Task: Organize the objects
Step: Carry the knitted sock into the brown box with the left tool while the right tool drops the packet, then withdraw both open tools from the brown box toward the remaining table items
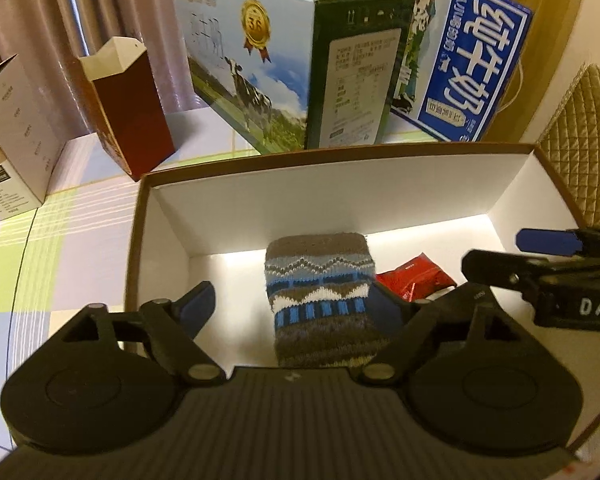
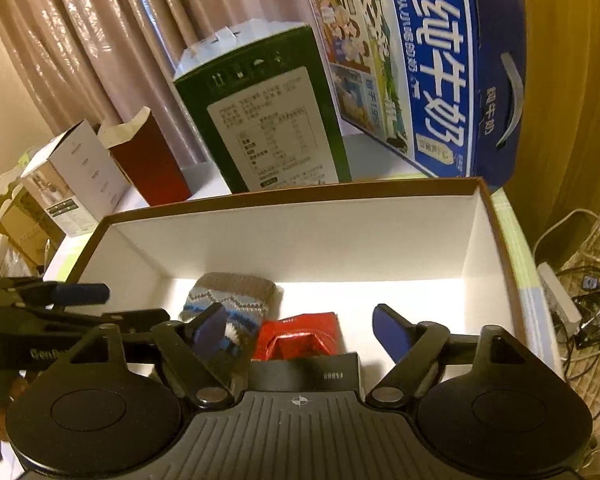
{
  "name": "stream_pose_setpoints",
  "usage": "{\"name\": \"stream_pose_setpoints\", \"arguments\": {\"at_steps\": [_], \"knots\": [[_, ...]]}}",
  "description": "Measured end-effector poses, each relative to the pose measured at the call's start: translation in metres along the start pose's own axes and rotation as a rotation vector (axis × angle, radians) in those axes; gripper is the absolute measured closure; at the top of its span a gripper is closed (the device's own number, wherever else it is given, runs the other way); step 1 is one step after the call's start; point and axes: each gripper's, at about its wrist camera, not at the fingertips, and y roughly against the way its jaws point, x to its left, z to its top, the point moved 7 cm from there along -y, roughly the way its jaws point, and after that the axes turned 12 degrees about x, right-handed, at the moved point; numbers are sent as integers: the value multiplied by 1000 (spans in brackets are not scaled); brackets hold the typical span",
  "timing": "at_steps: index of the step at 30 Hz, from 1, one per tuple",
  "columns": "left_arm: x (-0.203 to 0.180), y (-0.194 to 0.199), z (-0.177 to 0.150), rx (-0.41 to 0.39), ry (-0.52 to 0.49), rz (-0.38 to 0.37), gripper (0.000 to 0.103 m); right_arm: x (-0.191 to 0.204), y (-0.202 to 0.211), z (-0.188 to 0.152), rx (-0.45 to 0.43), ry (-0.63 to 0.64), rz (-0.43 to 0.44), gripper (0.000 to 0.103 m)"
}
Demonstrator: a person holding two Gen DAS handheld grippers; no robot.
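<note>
A brown-rimmed white box (image 1: 340, 184) (image 2: 300, 236) sits on the table. Inside lie a knitted patterned sock (image 1: 320, 292) (image 2: 232, 300) and a red foil packet (image 1: 414, 280) (image 2: 300, 336). A dark flat item (image 2: 304, 372) lies just in front of the packet. My left gripper (image 1: 290, 306) is open above the box, its fingers either side of the sock without touching it. My right gripper (image 2: 300, 330) is open above the packet; it also shows in the left wrist view (image 1: 512, 256). The left gripper enters the right wrist view (image 2: 80, 304) at the left.
Behind the box stand a green-and-blue milk carton case (image 1: 284, 68) (image 2: 260, 120), a blue milk case (image 1: 472, 64) (image 2: 428, 80), an open dark red box (image 1: 132, 108) (image 2: 148, 160) and a white box (image 1: 12, 140) (image 2: 76, 176). Curtains hang behind. Cables (image 2: 580, 312) lie right.
</note>
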Motion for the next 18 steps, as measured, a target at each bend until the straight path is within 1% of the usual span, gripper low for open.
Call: {"name": "stream_pose_setpoints", "arguments": {"at_steps": [3,6,8,12,18], "knots": [[1,11,-5,-9,10,-10,16,2,13,-7,-20,10,0,13],[2,22,-9,-24,12,-10,16,4,25,-15,-37,16,1,8],[1,30,-13,-38,14,-15,14,6,34,-21,-52,18,0,6],[-2,50,-24,-59,13,-28,13,10,51,-33,-74,15,-1,4],[-10,75,-44,-61,19,-37,12,16,76,-52,-91,6,-3,2]]}}
